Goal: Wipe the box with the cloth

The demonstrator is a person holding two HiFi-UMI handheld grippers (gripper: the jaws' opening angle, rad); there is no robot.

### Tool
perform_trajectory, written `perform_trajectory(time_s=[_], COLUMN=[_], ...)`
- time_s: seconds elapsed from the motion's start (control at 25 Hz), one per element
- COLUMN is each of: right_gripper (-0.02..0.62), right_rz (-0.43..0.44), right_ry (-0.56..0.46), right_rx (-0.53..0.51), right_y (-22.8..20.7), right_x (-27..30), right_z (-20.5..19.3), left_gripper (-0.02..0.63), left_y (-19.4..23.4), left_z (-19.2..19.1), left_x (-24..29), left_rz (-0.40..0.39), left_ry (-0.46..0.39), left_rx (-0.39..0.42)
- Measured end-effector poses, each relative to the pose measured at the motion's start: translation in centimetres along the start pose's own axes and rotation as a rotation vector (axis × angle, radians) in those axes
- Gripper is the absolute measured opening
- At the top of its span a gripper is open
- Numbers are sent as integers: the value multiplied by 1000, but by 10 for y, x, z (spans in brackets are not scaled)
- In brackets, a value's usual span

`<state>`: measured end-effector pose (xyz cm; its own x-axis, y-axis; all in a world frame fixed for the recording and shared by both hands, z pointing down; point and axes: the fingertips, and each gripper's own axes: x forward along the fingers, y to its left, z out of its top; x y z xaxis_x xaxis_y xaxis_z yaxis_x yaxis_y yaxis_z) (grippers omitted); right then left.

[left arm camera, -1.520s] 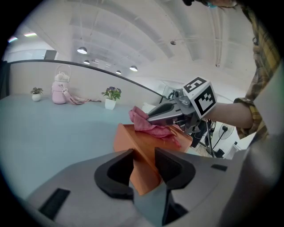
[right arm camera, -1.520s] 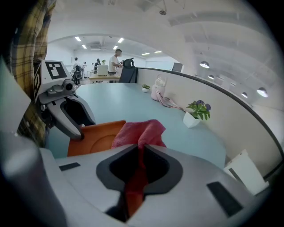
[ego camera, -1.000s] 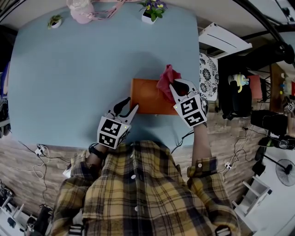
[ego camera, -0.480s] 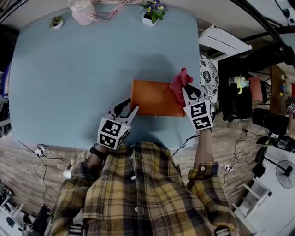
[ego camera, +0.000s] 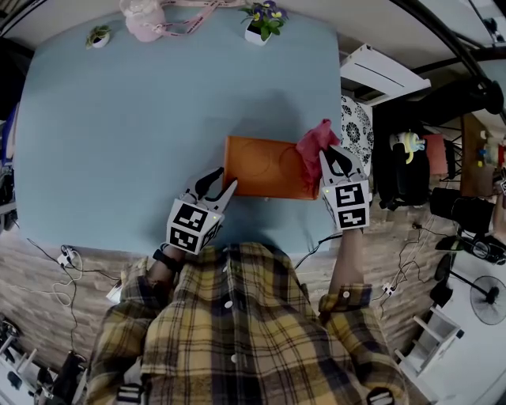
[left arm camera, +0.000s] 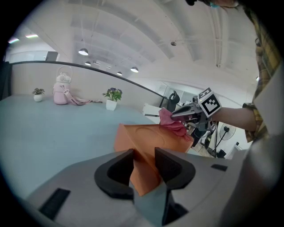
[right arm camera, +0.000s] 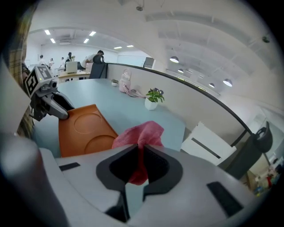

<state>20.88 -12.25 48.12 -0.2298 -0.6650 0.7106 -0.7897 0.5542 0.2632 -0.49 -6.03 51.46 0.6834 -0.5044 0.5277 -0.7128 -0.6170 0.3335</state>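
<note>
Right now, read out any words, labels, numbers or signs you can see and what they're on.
No readable words or numbers anywhere.
Left gripper and right gripper: only square black-and-white marker patterns, not text.
Orange box, pink cloth: no print visible.
Pink bottle: too small to tell.

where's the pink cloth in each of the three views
Head view: the cloth is right of centre, at the right end of the orange box, pinched in the right gripper.
Left gripper view: right of centre, at the far end of the orange box.
Right gripper view: centre, bunched between the closed jaws.
Shared landmark: the orange box, which shows in all three views.
</note>
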Motion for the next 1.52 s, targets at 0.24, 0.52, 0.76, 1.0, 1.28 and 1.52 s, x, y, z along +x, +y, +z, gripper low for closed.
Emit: perform_trajectory(time_s=[0.24, 0.52, 0.76, 1.0, 1.28, 1.52], right_gripper=[44, 44, 44, 44, 44, 43], right_rz=[20, 171, 386, 519, 558, 531], right_ry=[-155, -321, -339, -220, -119, -89], right_rx=[38, 99, 151, 149, 92, 53], right_y=[13, 65, 126, 175, 194, 189], right_x=[-28, -45, -24, 15, 35, 38], right_z=[42, 96, 113, 102, 96, 89], left_gripper=[147, 147, 147, 147, 149, 152], left_y=[0, 0, 0, 0, 0, 0], left_z=[0, 0, 1, 0, 1, 0], left_x=[0, 1, 1, 1, 0, 1], left_rz=[1, 0, -1, -4, -5, -6], left_ry=[-6, -8, -13, -16, -23, -20], left_rx=[3, 3, 3, 1, -3, 2])
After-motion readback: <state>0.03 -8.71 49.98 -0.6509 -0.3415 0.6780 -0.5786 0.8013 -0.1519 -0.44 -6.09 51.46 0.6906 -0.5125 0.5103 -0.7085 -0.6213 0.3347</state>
